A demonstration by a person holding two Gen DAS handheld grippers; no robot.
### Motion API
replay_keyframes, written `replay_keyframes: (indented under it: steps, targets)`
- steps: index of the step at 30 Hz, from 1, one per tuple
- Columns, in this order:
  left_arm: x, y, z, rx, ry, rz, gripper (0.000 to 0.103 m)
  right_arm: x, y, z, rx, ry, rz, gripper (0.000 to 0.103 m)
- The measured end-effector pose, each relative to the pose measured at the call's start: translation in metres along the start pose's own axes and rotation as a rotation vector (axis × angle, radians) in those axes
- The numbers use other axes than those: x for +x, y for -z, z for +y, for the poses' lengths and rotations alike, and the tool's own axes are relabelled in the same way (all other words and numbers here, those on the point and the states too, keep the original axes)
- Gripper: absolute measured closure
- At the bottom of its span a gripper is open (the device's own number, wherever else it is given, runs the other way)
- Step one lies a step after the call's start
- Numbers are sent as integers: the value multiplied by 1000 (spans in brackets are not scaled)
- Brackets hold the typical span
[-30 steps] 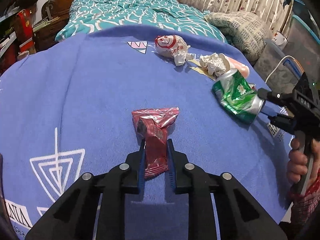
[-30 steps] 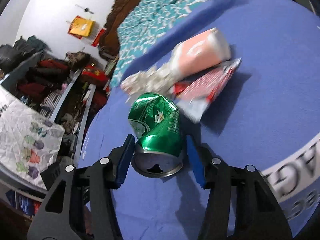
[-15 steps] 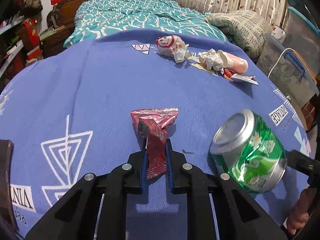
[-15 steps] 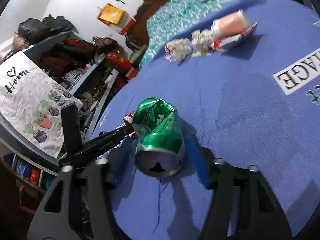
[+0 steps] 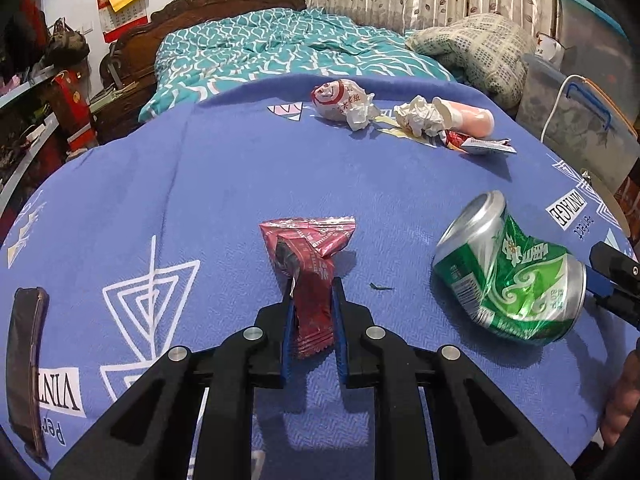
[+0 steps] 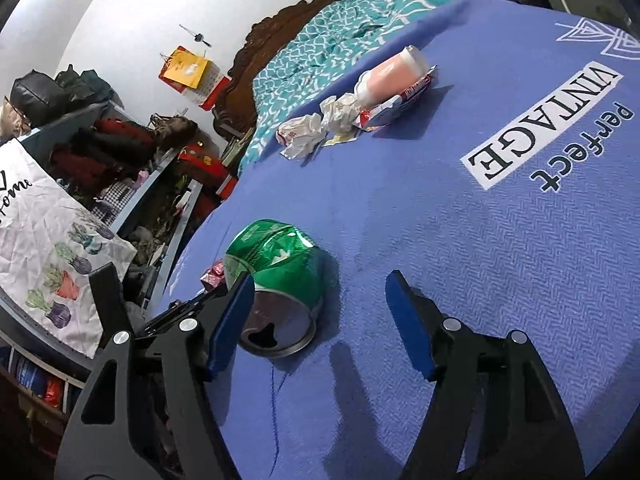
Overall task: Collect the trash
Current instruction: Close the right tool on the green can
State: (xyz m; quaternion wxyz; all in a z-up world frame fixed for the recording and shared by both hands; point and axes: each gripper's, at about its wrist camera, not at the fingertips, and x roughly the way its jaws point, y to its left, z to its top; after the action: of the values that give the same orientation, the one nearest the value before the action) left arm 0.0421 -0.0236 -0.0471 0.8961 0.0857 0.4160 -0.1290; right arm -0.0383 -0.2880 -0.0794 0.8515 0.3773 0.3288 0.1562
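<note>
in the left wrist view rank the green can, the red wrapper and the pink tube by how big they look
1. green can, though it lies near the camera.
2. red wrapper, also close, in the left gripper.
3. pink tube, far back, so its true size is unsure.

A red shiny snack wrapper (image 5: 310, 272) is crinkled and folded, and its lower end is pinched between two black fingers. To its right a green soda can (image 5: 508, 276) lies on its side on the blue cloth, dented and squashed, with its open top showing in the right wrist view (image 6: 276, 280). Far back sit a crumpled white paper ball with a red face (image 5: 342, 98), a white tissue wad (image 5: 418, 114), a pink tube (image 5: 466, 116) and a torn red and white packet (image 5: 478, 144), all close together.
</note>
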Motion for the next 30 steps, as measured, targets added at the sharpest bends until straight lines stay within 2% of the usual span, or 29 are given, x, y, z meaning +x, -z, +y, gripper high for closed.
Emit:
replay_keyframes:
  steps: [24,30]
  targets:
    - [1,2,3,-18,21,-2,86,-5,5,-3,3,-6,-8,34]
    - [1,3,3,-21,26,0,86,-5,3,0,4,-17,30,33]
